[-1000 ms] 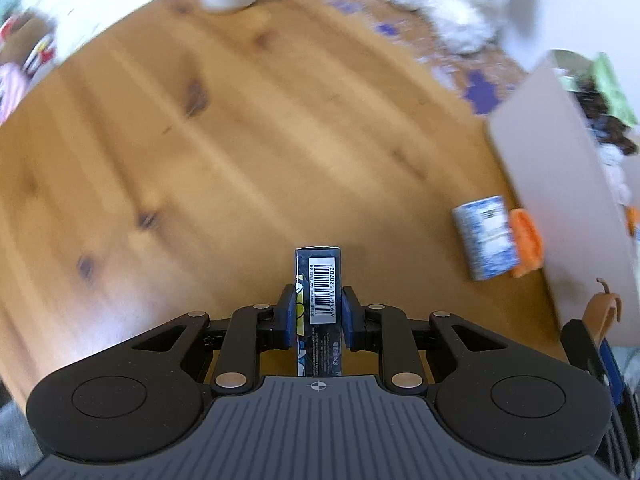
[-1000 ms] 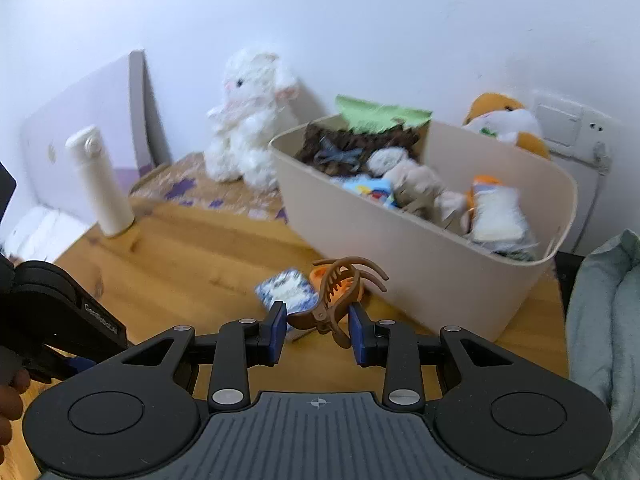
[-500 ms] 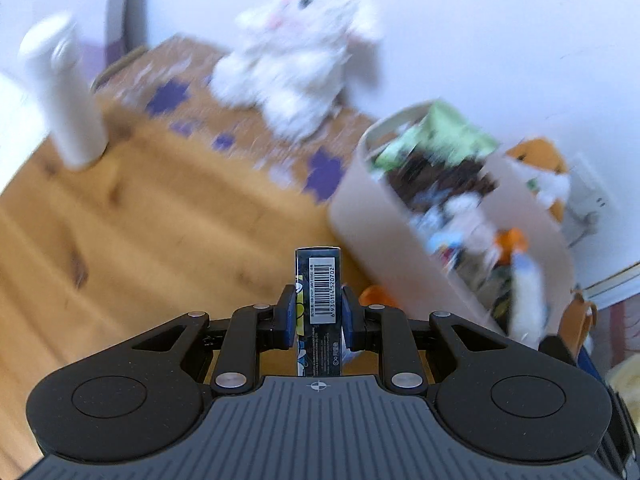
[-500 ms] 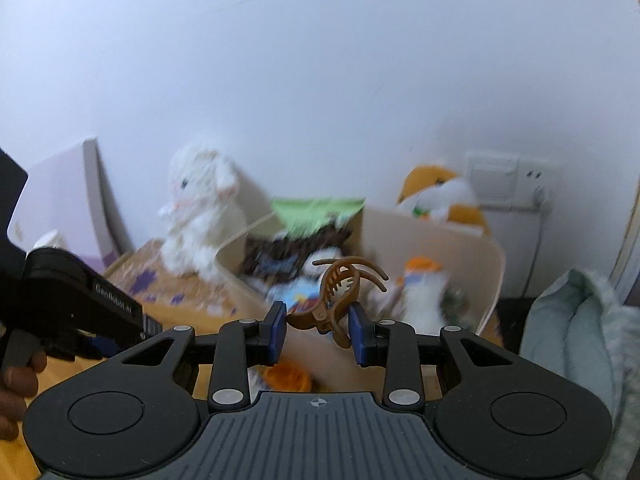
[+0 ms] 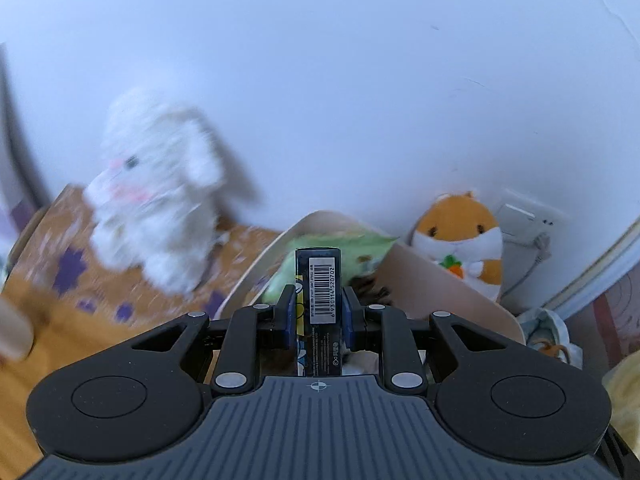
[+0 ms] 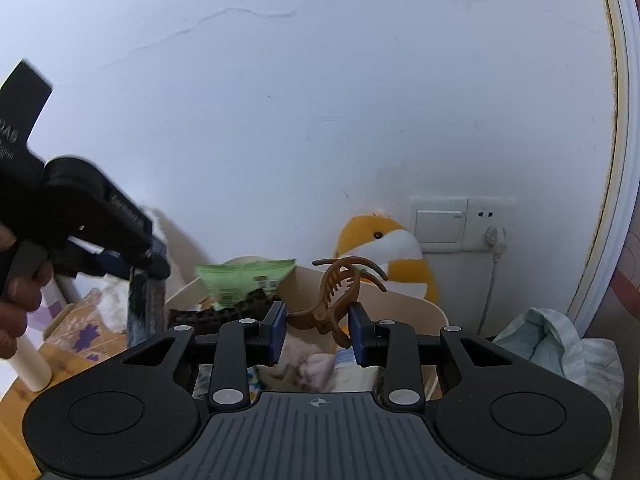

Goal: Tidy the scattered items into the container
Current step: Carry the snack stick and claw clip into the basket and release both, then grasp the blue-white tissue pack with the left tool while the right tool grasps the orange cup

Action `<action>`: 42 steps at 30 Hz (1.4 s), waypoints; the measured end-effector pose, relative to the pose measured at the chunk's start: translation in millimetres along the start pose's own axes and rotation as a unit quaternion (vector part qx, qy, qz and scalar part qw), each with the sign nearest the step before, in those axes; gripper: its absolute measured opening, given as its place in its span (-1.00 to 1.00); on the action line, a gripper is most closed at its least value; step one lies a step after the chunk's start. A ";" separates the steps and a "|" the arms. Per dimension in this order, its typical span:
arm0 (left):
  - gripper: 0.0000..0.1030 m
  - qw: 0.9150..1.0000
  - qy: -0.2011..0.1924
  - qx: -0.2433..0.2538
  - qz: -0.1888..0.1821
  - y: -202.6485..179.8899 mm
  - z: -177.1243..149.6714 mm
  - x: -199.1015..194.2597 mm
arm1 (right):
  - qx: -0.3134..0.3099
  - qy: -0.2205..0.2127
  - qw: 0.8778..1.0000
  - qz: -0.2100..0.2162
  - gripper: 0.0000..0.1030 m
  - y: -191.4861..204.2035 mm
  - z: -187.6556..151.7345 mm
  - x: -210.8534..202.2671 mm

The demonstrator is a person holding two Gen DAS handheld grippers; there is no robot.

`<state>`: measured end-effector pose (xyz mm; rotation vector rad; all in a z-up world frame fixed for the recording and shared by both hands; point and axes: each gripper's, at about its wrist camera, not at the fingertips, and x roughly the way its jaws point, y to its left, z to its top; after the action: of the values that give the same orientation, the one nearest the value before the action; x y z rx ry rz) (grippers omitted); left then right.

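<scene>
Above the bin [image 5: 460, 280], both tools now sit high and level with its rim; a second ago my left wrist camera looked down at bare tabletop, and the right one saw the bin from the side. I judge the carry is nearly over and release comes next.

Left gripper [image 5: 318, 312]: fingers clenched on the dark box [image 5: 320, 292], barcode face up, held upright over the bin's near-left corner. In the right view the same box [image 6: 146, 304] hangs just left of the bin.

Right gripper [image 6: 317, 334]: fingers clamped on the brown hair clip [image 6: 340, 292], teeth pointing up, over the bin's middle.

Bin contents: green packet [image 6: 244, 276] at the back, dark stuff beside it, pale soft items and wrappers nearer me. Fairly full. Orange plush [image 6: 384, 248] sits behind the bin, white plush [image 5: 160, 188] to its left.
</scene>
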<state>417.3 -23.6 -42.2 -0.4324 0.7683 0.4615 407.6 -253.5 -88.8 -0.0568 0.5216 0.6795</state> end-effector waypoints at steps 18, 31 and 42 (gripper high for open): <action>-0.56 0.990 0.040 0.137 -0.016 -45.2 -2.3 91.2 | 0.019 0.102 0.994 -0.021 -0.40 -8.7 -13.9 86.7; 0.19 0.989 0.049 0.133 -0.051 -22.2 6.4 65.8 | 0.022 0.094 0.995 -0.031 0.43 -3.8 -10.5 67.5; 0.35 0.973 0.052 0.210 -0.075 27.5 -8.5 18.2 | 0.016 0.069 0.997 0.001 0.58 40.1 -19.8 20.7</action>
<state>409.1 -1.4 -66.7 -0.1170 0.9015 0.1278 387.8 -214.3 -111.3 -0.0738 0.6654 0.6721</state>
